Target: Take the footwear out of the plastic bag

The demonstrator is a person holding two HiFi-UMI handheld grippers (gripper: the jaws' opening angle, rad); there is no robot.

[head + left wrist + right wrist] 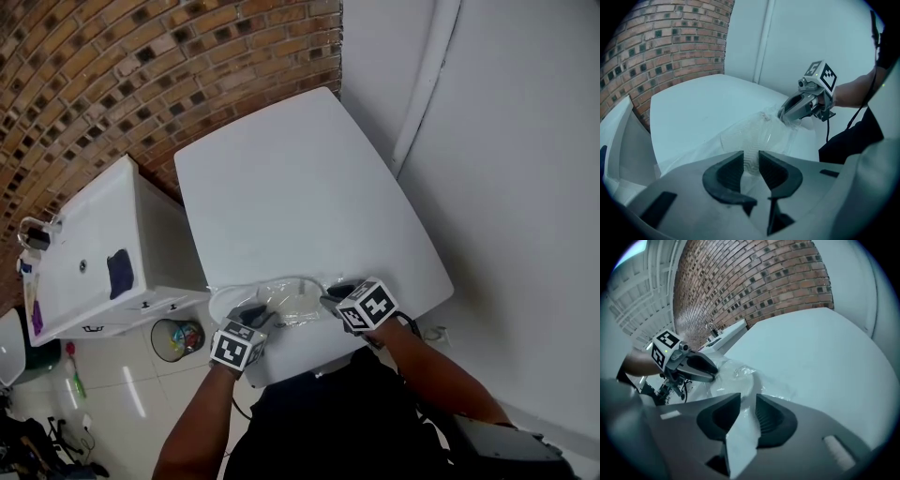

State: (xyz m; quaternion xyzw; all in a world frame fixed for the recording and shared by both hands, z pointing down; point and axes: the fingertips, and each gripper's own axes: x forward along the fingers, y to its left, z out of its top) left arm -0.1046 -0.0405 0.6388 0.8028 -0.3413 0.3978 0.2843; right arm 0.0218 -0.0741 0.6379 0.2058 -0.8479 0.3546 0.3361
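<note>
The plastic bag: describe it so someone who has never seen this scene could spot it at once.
Find the white table beside the brick wall and look at its near edge. There the plastic bag lies between the left gripper and right gripper. It is the only clear, crinkled thing on the tabletop.

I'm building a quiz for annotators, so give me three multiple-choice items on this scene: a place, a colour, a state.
1. The clear plastic bag lies: A) at the white table's near edge; B) on the tiled floor; C) on a chair.
2. The wall behind the white cabinet is: A) green tile; B) red-brown brick; C) bare wood.
3. The white footwear is: A) inside the bag; B) lying bare on the table; C) on the floor.
Key: A, it sits by that edge; B, brickwork shows; A, plastic wraps it.
</note>
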